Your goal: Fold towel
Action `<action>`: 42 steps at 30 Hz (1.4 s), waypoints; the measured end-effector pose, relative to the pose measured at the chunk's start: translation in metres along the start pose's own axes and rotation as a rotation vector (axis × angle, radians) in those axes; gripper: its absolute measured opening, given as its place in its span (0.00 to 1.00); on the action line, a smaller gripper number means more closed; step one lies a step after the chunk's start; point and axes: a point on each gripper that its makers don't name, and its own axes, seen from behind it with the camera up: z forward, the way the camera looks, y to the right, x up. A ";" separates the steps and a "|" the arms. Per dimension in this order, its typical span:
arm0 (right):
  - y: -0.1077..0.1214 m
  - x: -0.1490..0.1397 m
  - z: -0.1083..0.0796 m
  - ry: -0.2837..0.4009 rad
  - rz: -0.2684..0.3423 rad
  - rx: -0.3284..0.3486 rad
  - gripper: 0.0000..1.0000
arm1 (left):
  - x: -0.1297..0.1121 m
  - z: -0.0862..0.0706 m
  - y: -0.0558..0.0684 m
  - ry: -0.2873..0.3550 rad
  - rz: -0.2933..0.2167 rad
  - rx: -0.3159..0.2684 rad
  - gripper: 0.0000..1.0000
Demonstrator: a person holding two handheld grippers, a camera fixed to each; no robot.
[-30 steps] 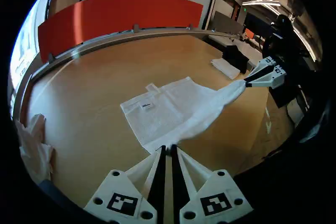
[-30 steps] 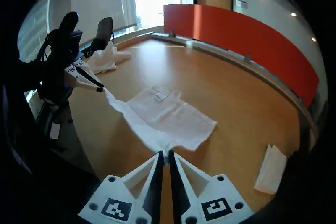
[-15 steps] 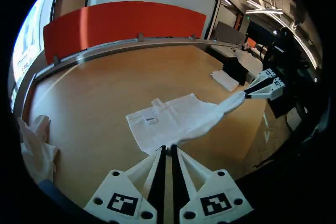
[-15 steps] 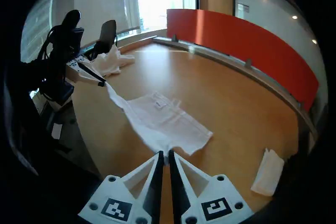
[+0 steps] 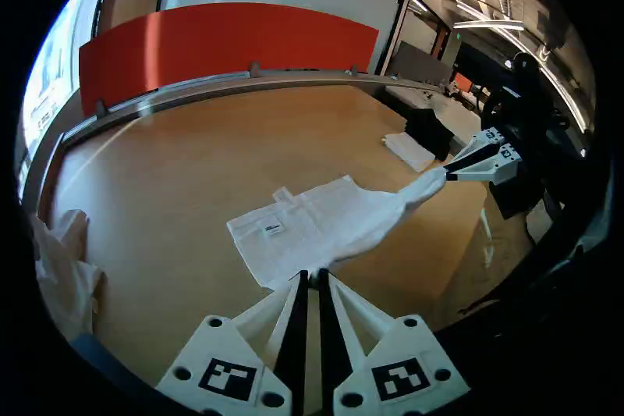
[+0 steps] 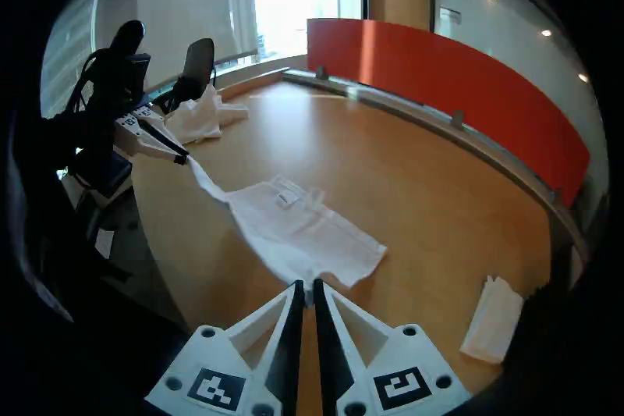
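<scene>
Pinching one near corner of the white terry towel [image 5: 312,221], the left tongs [image 5: 310,274] are clenched on the cloth, their two white fingers drawn close together at the bottom of the left gripper view. Farther off to the right in that view, the right tongs [image 5: 448,172] grip the neighbouring corner. The towel's near edge is lifted off the light wooden tabletop [image 5: 179,158] and hangs in a loose sag between the two pairs of tongs. The rest of the towel lies flat and spread on the tabletop, with a small sewn label [image 5: 271,226] facing up near its far edge.

In the right gripper view the right tongs [image 6: 307,285] are likewise clamped on their corner of the towel [image 6: 304,232]. The left tongs [image 6: 184,158] hold the other corner raised at the left, over the tabletop's [image 6: 421,182] edge.

A crumpled white cloth [image 6: 199,115] rests on the tabletop beyond the left tongs, well apart from the towel. A small folded white towel [image 6: 488,328] lies near the opposite end. A long red partition panel [image 5: 234,37] stands along the tabletop's far side.
</scene>
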 end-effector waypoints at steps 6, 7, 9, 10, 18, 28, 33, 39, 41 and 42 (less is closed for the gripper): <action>0.006 0.002 0.004 -0.002 -0.002 -0.004 0.10 | 0.002 0.005 -0.003 0.000 -0.011 0.002 0.09; 0.007 0.002 0.005 -0.002 -0.002 -0.004 0.10 | 0.002 0.007 -0.004 -0.001 -0.012 0.004 0.09; 0.010 0.004 0.009 -0.003 -0.003 -0.005 0.10 | 0.002 0.011 -0.007 -0.003 -0.013 0.007 0.09; 0.012 0.004 0.012 -0.003 -0.003 -0.004 0.10 | 0.003 0.014 -0.009 -0.004 -0.012 0.009 0.09; 0.032 0.007 0.038 -0.014 0.006 -0.009 0.10 | 0.012 0.039 -0.027 -0.012 -0.007 0.022 0.09; 0.059 0.004 0.073 -0.055 0.010 -0.017 0.10 | 0.019 0.077 -0.059 -0.037 -0.005 0.048 0.09; 0.066 0.000 0.087 -0.082 0.006 -0.013 0.10 | 0.017 0.093 -0.067 -0.059 0.002 0.050 0.09; 0.072 -0.007 0.101 -0.112 0.013 -0.008 0.10 | 0.010 0.108 -0.074 -0.083 0.008 0.053 0.09; 0.074 -0.010 0.106 -0.124 0.019 -0.007 0.10 | 0.008 0.113 -0.076 -0.088 0.008 0.055 0.09; 0.075 -0.013 0.109 -0.132 0.023 -0.008 0.10 | 0.006 0.116 -0.078 -0.092 0.008 0.058 0.09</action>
